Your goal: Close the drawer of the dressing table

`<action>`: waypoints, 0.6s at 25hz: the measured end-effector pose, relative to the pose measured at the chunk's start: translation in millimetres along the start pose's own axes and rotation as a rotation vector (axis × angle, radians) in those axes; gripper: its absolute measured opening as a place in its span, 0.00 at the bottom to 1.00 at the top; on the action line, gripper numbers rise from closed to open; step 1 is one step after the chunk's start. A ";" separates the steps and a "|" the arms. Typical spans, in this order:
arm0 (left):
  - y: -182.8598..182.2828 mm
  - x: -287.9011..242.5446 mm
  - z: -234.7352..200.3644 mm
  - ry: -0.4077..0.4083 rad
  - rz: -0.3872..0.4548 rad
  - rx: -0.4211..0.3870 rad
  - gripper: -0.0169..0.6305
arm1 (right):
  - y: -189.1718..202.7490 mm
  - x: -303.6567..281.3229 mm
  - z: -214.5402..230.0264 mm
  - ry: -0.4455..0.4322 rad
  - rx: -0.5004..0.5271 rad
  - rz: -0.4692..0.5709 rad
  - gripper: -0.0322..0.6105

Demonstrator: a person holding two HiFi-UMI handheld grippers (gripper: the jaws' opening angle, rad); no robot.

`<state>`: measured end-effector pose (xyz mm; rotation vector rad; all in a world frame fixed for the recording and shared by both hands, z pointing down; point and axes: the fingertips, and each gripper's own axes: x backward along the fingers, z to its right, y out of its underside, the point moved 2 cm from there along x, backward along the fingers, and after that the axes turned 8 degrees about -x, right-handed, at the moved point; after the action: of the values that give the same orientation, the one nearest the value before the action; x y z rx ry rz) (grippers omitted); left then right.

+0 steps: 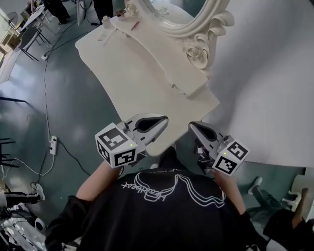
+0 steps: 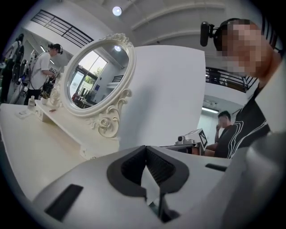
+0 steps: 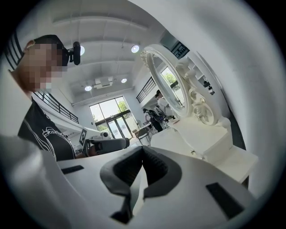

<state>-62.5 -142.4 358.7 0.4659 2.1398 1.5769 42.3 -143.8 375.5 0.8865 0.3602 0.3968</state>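
Observation:
The cream dressing table [image 1: 132, 73] runs away from me, its oval mirror [image 1: 186, 14] at the right. The small drawer box [image 1: 194, 81] at the mirror's foot carries a metal handle [image 1: 178, 88], and its front looks flush. My left gripper [image 1: 163, 120] hovers over the table's near end, shut and empty. Beside it my right gripper [image 1: 193, 126] is also shut on nothing. In the left gripper view the pads [image 2: 145, 148] meet in front of the mirror [image 2: 96, 74]. The right gripper view shows closed pads [image 3: 143, 148] with the drawer box [image 3: 201, 136] beyond.
A white backdrop panel [image 1: 265, 73] stands right of the table. Cables and a power strip [image 1: 53, 145] lie on the grey floor at the left. Small items [image 1: 117, 22] sit on the table's far end. Other people stand and sit farther back [image 2: 222, 127].

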 end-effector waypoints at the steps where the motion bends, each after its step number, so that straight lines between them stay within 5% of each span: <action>1: -0.8 3.9 3.6 -0.005 0.003 -0.012 0.03 | 0.8 0.5 -4.6 0.000 0.012 0.008 0.06; 15: 3.1 51.9 24.7 -0.049 0.049 0.021 0.03 | 21.9 -3.8 -47.5 -0.065 0.064 0.012 0.06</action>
<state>-93.3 -94.9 347.8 0.5628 2.1255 1.5539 13.1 -101.2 366.0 0.9622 0.3098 0.3683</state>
